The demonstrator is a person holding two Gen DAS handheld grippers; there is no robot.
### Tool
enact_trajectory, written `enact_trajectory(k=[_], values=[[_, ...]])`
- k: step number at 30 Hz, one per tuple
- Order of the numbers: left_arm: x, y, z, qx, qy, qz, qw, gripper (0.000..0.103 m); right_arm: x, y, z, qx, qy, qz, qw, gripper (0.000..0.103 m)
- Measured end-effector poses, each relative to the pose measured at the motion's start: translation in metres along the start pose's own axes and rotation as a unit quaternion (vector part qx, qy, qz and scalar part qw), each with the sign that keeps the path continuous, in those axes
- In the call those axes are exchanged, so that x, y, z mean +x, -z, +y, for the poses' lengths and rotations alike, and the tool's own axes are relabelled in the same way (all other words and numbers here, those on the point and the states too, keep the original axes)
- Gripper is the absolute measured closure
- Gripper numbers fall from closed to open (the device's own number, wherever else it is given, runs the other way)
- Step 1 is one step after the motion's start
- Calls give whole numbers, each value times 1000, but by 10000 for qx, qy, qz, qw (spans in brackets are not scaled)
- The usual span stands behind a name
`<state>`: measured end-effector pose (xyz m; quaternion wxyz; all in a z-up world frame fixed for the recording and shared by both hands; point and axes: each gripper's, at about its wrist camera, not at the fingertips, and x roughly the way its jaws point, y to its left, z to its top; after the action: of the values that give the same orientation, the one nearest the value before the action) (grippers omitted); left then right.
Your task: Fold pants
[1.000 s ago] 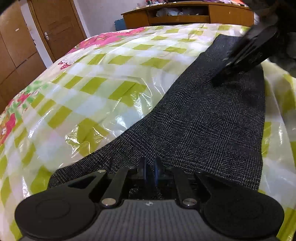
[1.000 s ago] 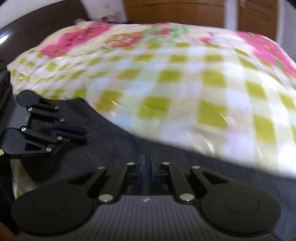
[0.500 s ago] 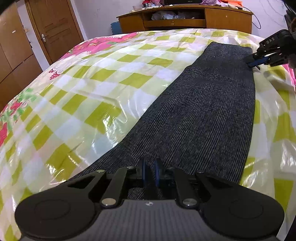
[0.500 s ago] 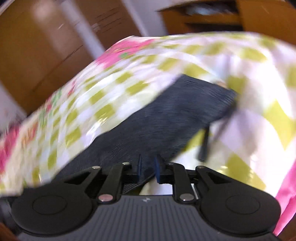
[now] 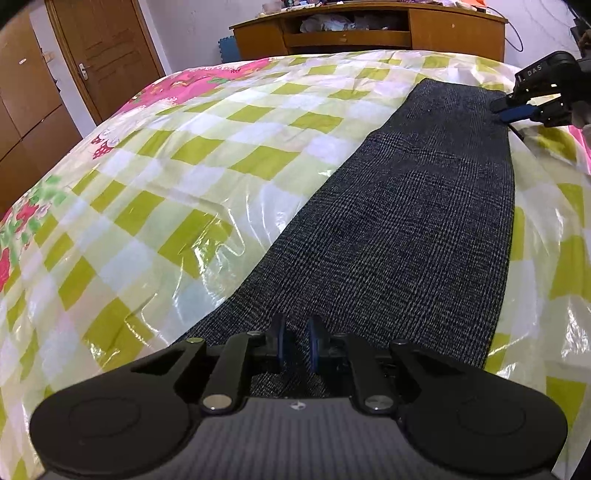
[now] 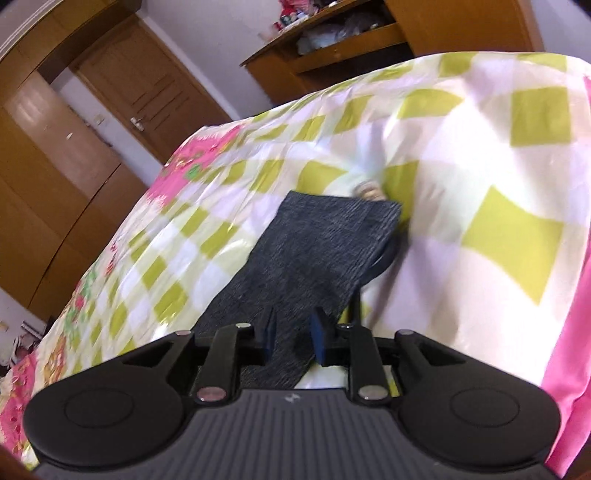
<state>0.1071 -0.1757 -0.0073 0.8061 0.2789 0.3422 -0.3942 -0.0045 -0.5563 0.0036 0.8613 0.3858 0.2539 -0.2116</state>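
Pants flat on checked sheet, "DAS" on right tongs

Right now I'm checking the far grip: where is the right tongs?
In the left wrist view the right tongs sit at the top right, at the far right edge of the pants on the checked bedcover.

The pants, lying ahead of the left jaws, are matt dark grey woven cloth with a fine check. Around them the green-checked bedcover is glossy, crinkled plastic sheeting. Beyond stand a varnished wooden door and wooden cabinet.
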Motion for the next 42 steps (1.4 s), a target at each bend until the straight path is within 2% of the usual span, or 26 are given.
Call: enact_trajectory(k=[5, 9, 11, 18, 22, 23, 26, 30, 34, 38, 39, 42], values=[[4, -2, -2, 25, 29, 32, 10000, 77, 11, -4, -3, 143, 10, 132, 9998, 76], [2, -3, -2, 27, 35, 49, 10000, 77, 23, -7, 4, 83, -87, 145, 9998, 77], [3, -2, -2, 36, 48, 53, 10000, 77, 27, -9, 3, 263, -111, 140, 9995, 75], [7, -3, -3, 82, 43, 66, 9999, 77, 2, -8, -2, 239, -123, 12, 9996, 74], [7, -3, -4, 87, 17, 86, 9999, 77, -4, 2, -11, 463, -203, 261, 9984, 73], [6, -3, -4, 86, 6, 89, 9999, 77, -2, 4, -11, 425, -144, 275, 9986, 76], [7, -3, -6, 99, -20, 94, 9999, 77, 5, 5, -10, 270, 152, 206, 9993, 76], [9, -3, -6, 102, -27, 94, 9999, 77, 17, 0, -7, 97, 252, -55, 9996, 73], [8, -2, -6, 98, -35, 82, 9999, 77, 34, -5, -2, 3, 195, -328, 9993, 68], [9, -2, -6, 110, -19, 75, 9999, 77, 27, -2, -1, 278, -308, -471, 9980, 68], [9, -2, -6, 124, -18, 80, 9999, 77, 24, 2, 3, 167, -412, -468, 9979, 68], [8, -2, -6, 105, -20, 80, 9999, 77, 26, 7, 18, -516, -238, -573, 9967, 68]])
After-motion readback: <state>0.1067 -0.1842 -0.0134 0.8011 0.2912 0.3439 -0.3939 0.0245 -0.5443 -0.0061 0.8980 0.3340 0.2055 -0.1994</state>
